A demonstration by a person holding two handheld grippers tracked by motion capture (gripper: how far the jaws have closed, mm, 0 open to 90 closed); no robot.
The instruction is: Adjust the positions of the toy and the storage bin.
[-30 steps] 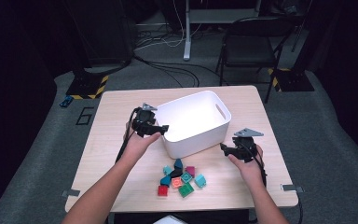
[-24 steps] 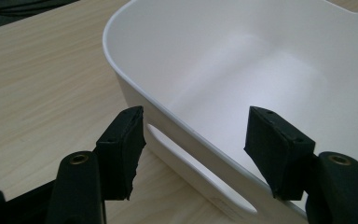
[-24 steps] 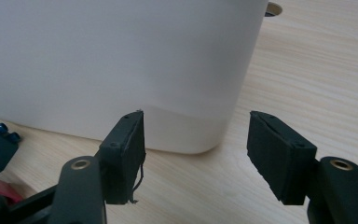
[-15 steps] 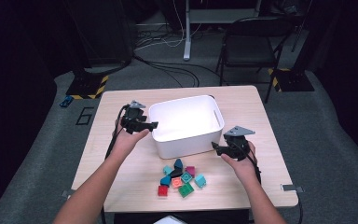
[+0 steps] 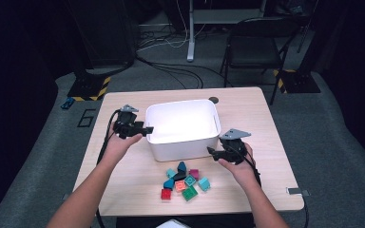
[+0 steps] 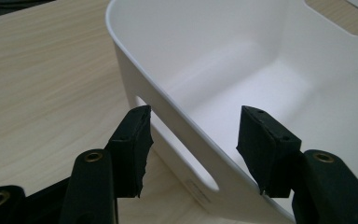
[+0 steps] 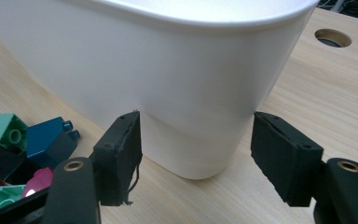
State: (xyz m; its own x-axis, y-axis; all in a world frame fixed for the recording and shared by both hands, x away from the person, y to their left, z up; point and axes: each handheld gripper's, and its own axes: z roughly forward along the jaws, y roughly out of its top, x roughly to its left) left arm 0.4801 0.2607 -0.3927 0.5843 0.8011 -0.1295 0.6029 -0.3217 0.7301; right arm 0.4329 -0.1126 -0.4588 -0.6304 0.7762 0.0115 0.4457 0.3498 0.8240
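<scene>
The table (image 5: 261, 118) is a pale wood-grain rectangle with a round cable hole (image 5: 213, 100) near its far edge, just behind the white plastic rectangular bin (image 5: 183, 142). It stands on grey carpet (image 5: 332, 128) in a dark room. Beyond it, black cables (image 5: 171, 71) loop across the floor around a light metal post (image 5: 190, 33), a black folding chair (image 5: 256, 47) stands at the far right, and two black bases edged with yellow-and-black hazard tape (image 5: 89, 88) sit on the floor at either side. A small blue object (image 5: 67, 102) lies on the carpet off the table's left corner; what it is cannot be told. No brand, label or writing can be read anywhere.

The bin sits at the middle of the table, empty inside, with a slot handle cut into its end walls. The left hand-held gripper (image 5: 140, 129) is at the bin's left end; in the left gripper view its jaws straddle the rim, one pad outside by the handle slot and one inside, having just been closing, with gaps visible between pads and wall. The right hand-held gripper (image 5: 214, 153) points at the bin's near right corner, jaws wide and having just opened further, nothing between them. A cluster of small coloured plastic building blocks (image 5: 183, 179) in teal, red, green, magenta and dark blue lies on the table in front of the bin.
</scene>
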